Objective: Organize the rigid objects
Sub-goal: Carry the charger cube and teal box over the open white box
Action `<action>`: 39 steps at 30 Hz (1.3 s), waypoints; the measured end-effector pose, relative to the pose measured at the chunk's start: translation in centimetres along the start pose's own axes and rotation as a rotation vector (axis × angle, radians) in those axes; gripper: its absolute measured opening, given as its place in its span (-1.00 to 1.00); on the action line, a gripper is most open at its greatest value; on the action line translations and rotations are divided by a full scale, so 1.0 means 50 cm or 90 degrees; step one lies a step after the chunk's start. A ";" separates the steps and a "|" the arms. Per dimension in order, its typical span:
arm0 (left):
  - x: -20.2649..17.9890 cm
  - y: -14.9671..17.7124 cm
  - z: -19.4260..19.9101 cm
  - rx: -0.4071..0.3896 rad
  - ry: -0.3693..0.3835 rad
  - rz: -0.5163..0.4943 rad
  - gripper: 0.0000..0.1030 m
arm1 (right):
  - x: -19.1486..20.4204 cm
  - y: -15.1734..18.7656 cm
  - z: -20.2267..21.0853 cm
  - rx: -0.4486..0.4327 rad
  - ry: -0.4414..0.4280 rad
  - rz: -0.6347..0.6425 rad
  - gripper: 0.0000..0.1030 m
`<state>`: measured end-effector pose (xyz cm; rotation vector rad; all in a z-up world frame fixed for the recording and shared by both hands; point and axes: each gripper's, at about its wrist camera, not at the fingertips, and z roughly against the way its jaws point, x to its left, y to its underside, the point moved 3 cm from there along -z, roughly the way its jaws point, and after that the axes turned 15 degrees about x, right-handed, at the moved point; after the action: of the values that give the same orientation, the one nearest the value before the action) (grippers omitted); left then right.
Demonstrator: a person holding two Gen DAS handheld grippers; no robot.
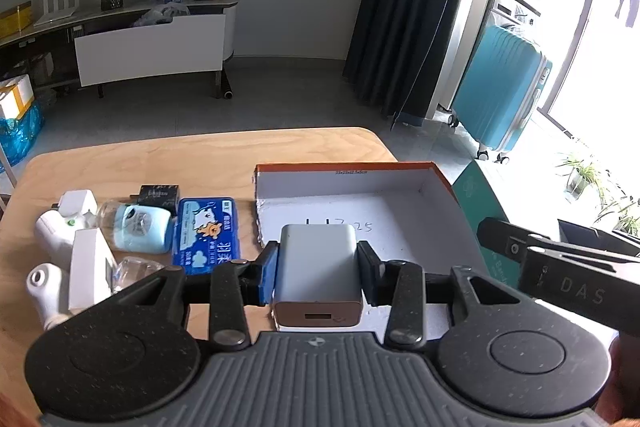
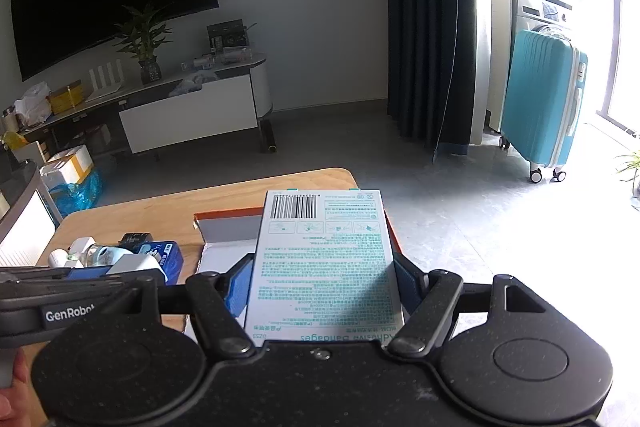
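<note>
1. Left wrist view – the left gripper (image 1: 318,269) is clamped on a grey USB charger (image 1: 318,273), one pad pressed to each side, port end facing the camera at centre frame. The charger hangs over the near-left corner of the open orange-rimmed box (image 1: 344,171), whose white floor bears handwritten marks.
2. Only this view shows the clutter at left of the frame clearly: a blue tin (image 1: 208,231), a pale blue bottle (image 1: 140,227), white plugs (image 1: 64,223) and a small black box (image 1: 158,195) on the wooden table (image 1: 160,155). At right edge, a black bar of the right gripper (image 1: 560,267) crosses in.
3. Right wrist view – the right gripper (image 2: 322,285) stands wide yet clamped on a flat box of adhesive bandages (image 2: 324,259), barcode at the far end, held over the orange-rimmed box (image 2: 224,215).
4. Here the bandage box hides most of the orange-rimmed box's floor; the left gripper (image 2: 92,273) shows at lower left, side-on.
</note>
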<state>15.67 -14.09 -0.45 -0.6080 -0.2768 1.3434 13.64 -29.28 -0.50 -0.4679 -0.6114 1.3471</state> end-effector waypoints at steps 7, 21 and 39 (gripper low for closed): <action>-0.014 -0.009 -0.017 0.007 0.001 -0.002 -0.20 | -0.015 -0.018 -0.016 0.003 0.003 0.005 0.64; -0.028 -0.023 -0.052 0.026 0.004 -0.004 -0.20 | -0.015 -0.038 -0.057 0.018 0.010 0.016 0.64; -0.031 -0.048 -0.101 0.048 0.010 0.010 -0.20 | -0.023 -0.066 -0.133 0.058 0.015 0.021 0.64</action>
<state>19.94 -17.08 -2.99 -0.5591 -0.2084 1.3573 20.34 -30.73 -3.58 -0.4214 -0.5230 1.3929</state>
